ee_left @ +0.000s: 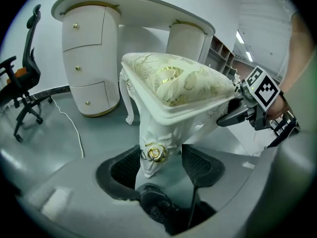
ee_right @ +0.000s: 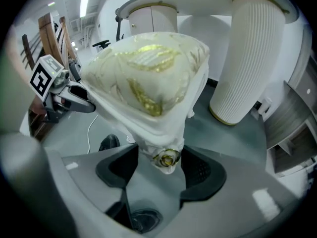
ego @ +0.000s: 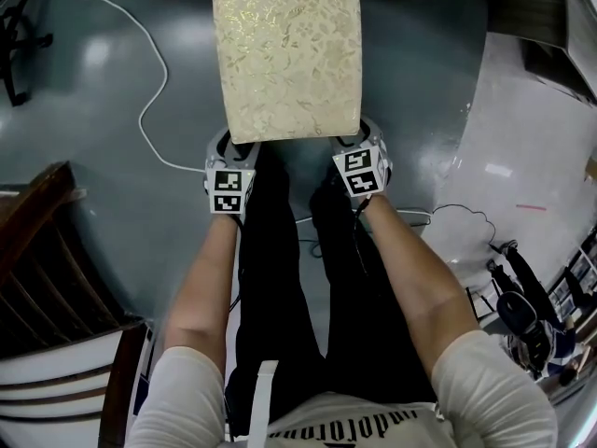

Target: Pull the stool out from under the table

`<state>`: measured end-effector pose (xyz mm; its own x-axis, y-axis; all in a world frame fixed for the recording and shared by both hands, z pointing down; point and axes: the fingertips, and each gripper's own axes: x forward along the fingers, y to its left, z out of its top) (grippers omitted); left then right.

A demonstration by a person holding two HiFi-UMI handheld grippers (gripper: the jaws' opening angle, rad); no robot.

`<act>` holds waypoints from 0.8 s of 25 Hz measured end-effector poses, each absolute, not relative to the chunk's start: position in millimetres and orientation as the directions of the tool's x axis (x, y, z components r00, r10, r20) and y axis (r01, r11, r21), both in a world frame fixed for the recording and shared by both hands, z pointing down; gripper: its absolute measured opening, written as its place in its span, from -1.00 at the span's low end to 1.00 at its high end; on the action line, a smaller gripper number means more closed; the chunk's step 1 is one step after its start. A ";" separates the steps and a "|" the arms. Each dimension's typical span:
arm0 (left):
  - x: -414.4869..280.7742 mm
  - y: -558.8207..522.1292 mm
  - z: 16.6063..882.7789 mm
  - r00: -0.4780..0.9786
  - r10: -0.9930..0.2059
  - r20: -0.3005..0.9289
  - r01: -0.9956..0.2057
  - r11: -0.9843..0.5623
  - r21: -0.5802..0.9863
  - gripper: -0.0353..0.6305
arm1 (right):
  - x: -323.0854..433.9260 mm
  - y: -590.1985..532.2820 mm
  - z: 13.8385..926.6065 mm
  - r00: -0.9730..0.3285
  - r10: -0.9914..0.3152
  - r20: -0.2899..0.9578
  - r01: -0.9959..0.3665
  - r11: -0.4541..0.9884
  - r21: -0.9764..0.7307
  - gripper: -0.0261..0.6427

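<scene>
the fingers (ee_left: 124,168) of the left gripper (ee_left: 158,163) stand apart on either side of a carved white leg with a gold rose (ee_left: 154,152), with a gap at one pad. the right gripper (ee_right: 161,168) likewise straddles the other near leg (ee_right: 168,157) without clamping it. the white stool with a cream-and-gold brocade cushion (ego: 284,54) lies straight ahead of both on the grey floor (ego: 103,73). its long axis runs away towards the curved white table (ee_left: 133,6). it looks mostly drawn out, and both grippers are equally near.
</scene>
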<state>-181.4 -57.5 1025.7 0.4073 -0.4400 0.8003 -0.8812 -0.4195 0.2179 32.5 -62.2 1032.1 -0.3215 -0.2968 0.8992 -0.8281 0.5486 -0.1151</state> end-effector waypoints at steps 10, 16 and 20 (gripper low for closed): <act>-177.0 -35.8 955.1 0.399 -0.450 0.799 -0.894 -0.384 0.231 -0.04 | 42.9 -47.1 958.3 -0.322 -0.338 0.884 -0.855 0.505 -0.118 -0.11; -169.3 -42.7 874.0 0.397 -0.497 0.771 -0.902 -0.366 0.228 -0.05 | 39.2 -65.0 877.6 -0.335 -0.395 0.856 -0.864 0.491 -0.111 -0.20; -158.9 -62.2 814.0 0.399 -0.536 0.744 -0.902 -0.373 0.216 -0.07 | 30.2 -91.1 809.7 -0.373 -0.445 0.814 -0.847 0.522 -0.103 -0.26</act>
<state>-158.9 -62.2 814.0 0.3995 -0.5362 0.7436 -0.9024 -0.3727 0.2161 30.2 -91.1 809.7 -0.3732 -0.4454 0.8138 -0.8468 0.5219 -0.1027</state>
